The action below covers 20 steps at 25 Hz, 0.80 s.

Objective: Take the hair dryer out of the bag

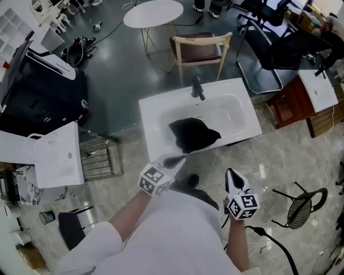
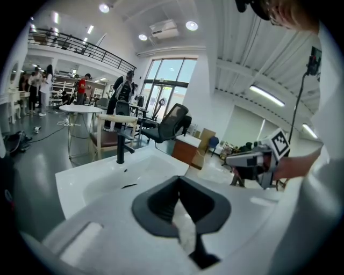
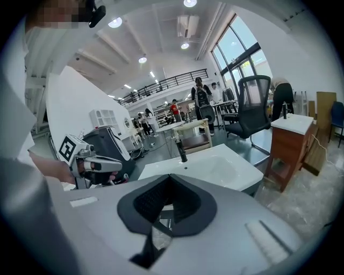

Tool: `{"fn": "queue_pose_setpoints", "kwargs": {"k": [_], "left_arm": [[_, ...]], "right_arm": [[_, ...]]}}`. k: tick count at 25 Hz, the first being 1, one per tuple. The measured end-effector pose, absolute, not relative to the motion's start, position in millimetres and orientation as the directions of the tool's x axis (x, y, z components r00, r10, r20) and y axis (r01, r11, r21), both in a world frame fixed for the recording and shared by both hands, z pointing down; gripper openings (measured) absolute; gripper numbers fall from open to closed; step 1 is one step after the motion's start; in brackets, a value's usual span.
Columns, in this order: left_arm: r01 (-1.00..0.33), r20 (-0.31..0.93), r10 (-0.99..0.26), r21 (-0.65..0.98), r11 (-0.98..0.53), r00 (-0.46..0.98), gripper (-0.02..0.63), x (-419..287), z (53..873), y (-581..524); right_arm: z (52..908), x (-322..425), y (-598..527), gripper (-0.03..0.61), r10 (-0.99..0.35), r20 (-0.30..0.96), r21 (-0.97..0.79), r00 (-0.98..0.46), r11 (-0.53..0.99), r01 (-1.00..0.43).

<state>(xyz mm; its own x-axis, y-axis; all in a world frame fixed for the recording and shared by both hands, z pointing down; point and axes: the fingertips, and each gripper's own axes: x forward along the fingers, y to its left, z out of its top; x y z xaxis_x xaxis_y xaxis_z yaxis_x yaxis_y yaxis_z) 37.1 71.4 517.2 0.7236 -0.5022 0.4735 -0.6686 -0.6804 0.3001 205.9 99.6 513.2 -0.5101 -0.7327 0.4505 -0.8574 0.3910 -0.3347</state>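
A black bag (image 1: 192, 134) lies crumpled in the basin of a white sink unit (image 1: 236, 115) with a black faucet (image 1: 198, 88). No hair dryer shows; the bag hides whatever is in it. My left gripper (image 1: 174, 160) hovers at the sink's near edge, just short of the bag, jaws shut and empty. My right gripper (image 1: 231, 173) hangs lower right, off the sink, also shut with nothing in it. The left gripper view shows the shut left gripper (image 2: 183, 215) before the sink (image 2: 91, 182). The right gripper view shows the shut right gripper (image 3: 164, 207), with the sink (image 3: 215, 166) beyond.
A wooden chair (image 1: 201, 51) and a round white table (image 1: 153, 13) stand behind the sink. A black office chair (image 1: 266, 51) and a wooden cabinet (image 1: 298, 102) are to the right. A white unit (image 1: 54, 156) stands left, a wire stool (image 1: 306, 207) lower right.
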Motion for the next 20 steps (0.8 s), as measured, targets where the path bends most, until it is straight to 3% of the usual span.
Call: {"fn": "queue_pose_setpoints", "kwargs": {"k": [9, 20], "left_arm": [[-0.621, 0.552, -0.396, 0.309, -0.720, 0.734, 0.045, 58.7, 575.6, 30.2], [-0.514, 0.750, -0.256, 0.129, -0.848, 0.610, 0.245, 93.9, 698.3, -7.9]], "right_arm": [[542.1, 203.2, 75.5, 0.005, -0.716, 0.504, -0.352, -0.483, 0.341, -0.872], [561.2, 220.9, 48.1, 0.005, -0.732, 0.573, -0.360, -0.369, 0.180, -0.916]]}}
